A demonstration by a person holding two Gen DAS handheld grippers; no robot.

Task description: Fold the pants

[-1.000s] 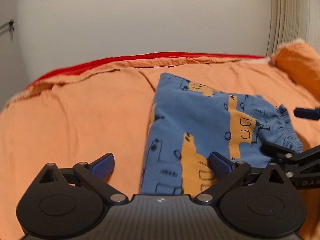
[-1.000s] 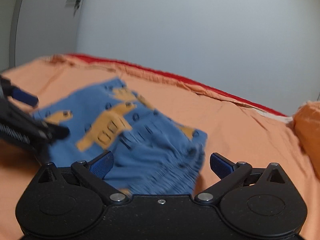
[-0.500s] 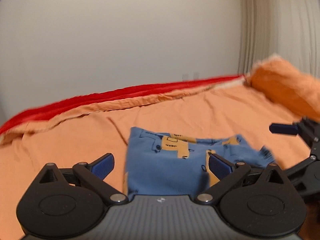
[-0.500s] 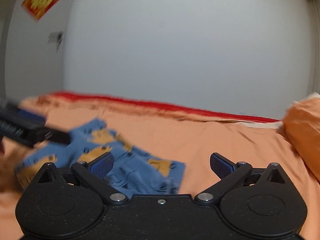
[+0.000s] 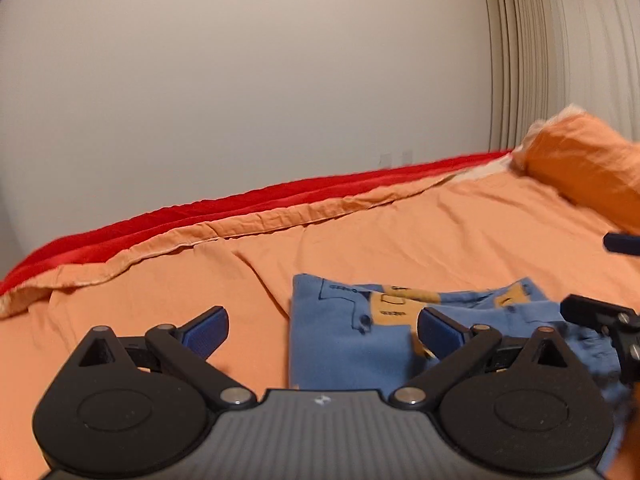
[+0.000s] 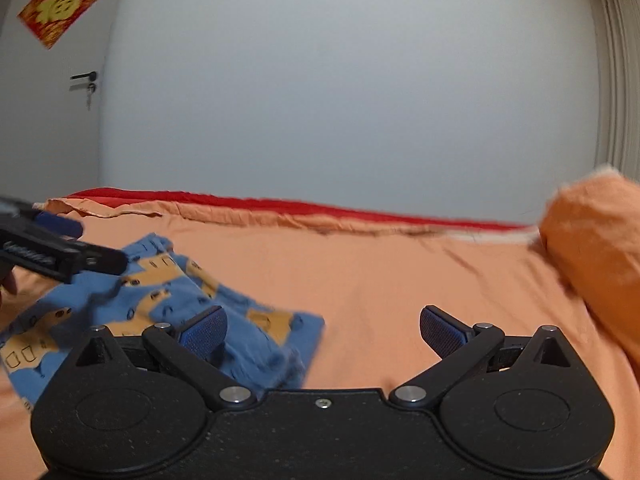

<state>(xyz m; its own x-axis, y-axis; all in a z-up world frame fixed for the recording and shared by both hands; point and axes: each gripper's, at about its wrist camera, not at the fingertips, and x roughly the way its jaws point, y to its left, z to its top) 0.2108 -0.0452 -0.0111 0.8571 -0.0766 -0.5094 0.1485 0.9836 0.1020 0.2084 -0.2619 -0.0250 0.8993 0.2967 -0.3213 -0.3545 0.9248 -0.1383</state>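
Pants, one folded pair, lie between two open hand-held grippers.

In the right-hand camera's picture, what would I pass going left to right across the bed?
The other gripper → blue patterned pants → bare orange sheet → orange pillow.

Blue pants – orange print; orange sheet
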